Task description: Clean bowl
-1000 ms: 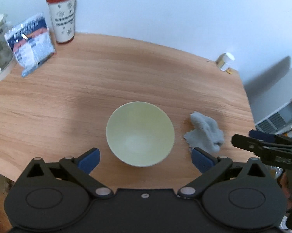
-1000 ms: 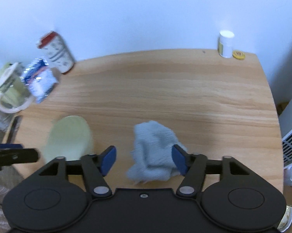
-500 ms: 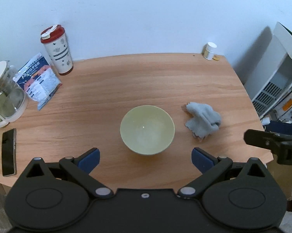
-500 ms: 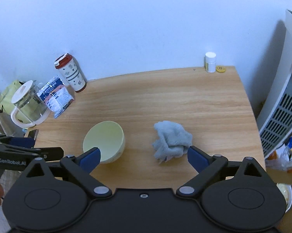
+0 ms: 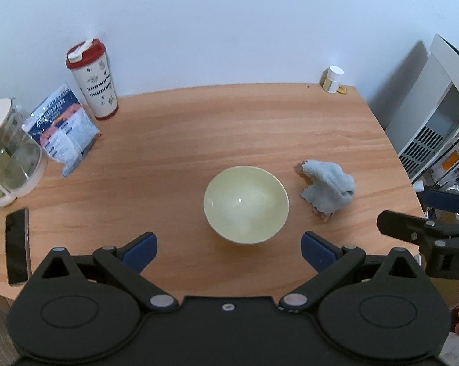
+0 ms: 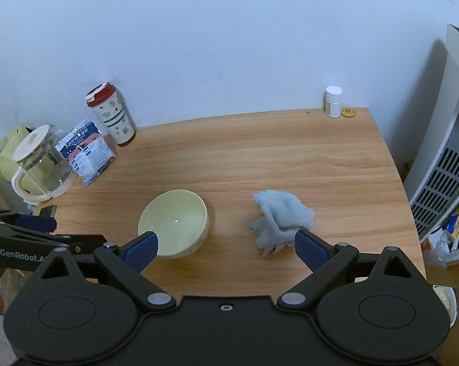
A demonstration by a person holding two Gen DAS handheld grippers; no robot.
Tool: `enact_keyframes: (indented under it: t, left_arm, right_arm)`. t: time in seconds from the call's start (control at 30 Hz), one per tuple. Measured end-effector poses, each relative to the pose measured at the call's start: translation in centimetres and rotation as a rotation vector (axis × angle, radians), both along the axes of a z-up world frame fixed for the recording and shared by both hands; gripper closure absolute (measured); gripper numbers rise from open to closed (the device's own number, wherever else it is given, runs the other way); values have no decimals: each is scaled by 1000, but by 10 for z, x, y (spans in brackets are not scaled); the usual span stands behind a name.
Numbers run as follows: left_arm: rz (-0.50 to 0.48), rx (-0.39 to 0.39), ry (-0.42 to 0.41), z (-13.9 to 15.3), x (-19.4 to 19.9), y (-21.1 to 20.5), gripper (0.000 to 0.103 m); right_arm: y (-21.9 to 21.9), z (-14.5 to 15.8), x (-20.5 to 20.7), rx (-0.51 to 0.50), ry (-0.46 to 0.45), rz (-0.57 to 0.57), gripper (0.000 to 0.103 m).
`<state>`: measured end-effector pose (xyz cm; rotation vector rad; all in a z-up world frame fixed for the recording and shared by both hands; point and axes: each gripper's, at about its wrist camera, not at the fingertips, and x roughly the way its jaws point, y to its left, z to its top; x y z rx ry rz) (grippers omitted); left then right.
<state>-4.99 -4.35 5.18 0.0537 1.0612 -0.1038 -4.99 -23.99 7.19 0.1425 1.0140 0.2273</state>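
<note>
- I'm looking down on the wooden table (image 5: 229,128), which is filling both views and running back to the white wall.
- On its left side, the glass jug (image 6: 41,164) is standing at the edge, with the red-lidded tumbler (image 5: 92,79) upright against the wall and the printed packet (image 5: 63,128) leaning between them.
- I'm holding the left gripper (image 5: 228,245) above the near edge, its jaws spread wide with nothing between them; the bowl is sitting just beyond the blue fingertips (image 5: 139,248).
- I'm holding the right gripper (image 6: 226,245) the same way, jaws gaping about as far as they go and gripping nothing.
- The pale green bowl (image 5: 246,204) is sitting upright and empty near the middle of the table.
- The grey cloth (image 6: 280,216) is lying crumpled just right of the bowl, apart from it.
- A dark phone (image 5: 17,245) is lying flat near the left edge.
- A small white-capped bottle (image 6: 333,101) is standing in the far right corner, a yellow disc (image 6: 348,111) just beside it.
</note>
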Motion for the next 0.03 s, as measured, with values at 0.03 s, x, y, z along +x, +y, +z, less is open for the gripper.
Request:
enact_keyframes:
  t: [0.03]
  left_arm:
    - [-10, -1, 0, 0, 1, 0, 1]
  right_arm:
    - [1, 0, 0, -1, 2, 1, 4]
